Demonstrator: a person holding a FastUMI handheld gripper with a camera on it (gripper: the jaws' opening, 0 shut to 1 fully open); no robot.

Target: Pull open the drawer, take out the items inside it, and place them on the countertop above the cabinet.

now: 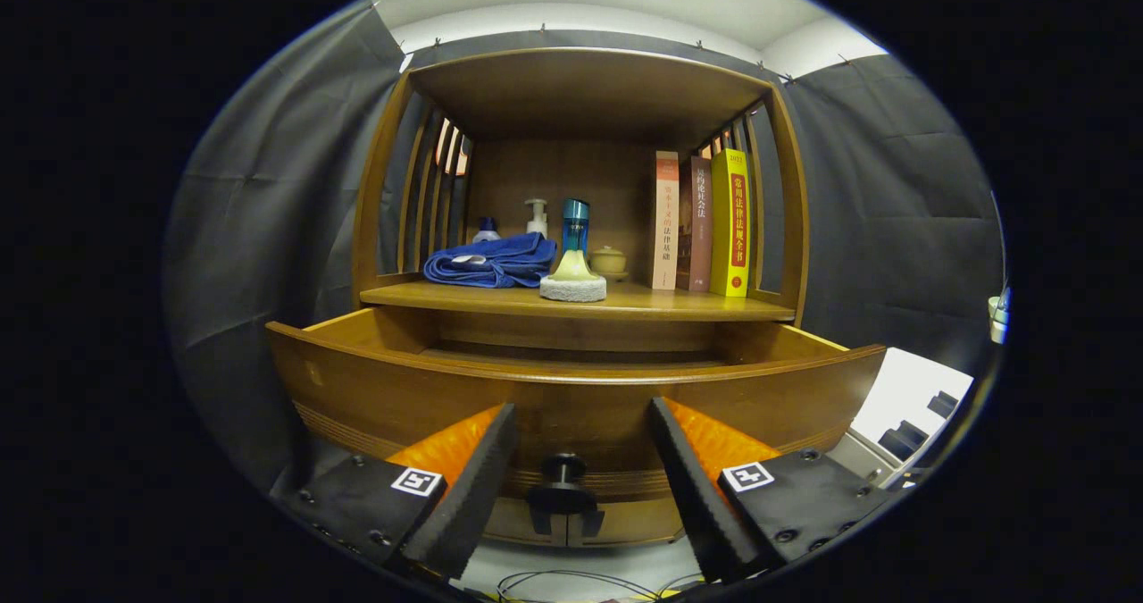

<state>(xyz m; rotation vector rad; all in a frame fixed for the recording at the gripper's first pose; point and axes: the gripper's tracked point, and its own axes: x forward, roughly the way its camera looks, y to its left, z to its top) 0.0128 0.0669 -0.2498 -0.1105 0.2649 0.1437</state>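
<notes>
The wooden drawer (571, 389) of the cabinet stands pulled open, its front curving toward me; its inside is hidden behind the front panel. My gripper (582, 415) is open, its fingers (487, 460) held on either side of the drawer front, above the dark round knob (563, 469), touching nothing. On the countertop (679, 304) above the drawer lie a folded blue towel (491, 261) and a brush (573, 268) with a teal handle standing on its white base.
At the back of the shelf stand a pump bottle (536, 217), a small blue-capped bottle (485, 228) and a small lidded pot (609, 261). Three books (705, 223) stand at the right. Slatted wooden sides enclose the shelf. Cables lie on the floor below.
</notes>
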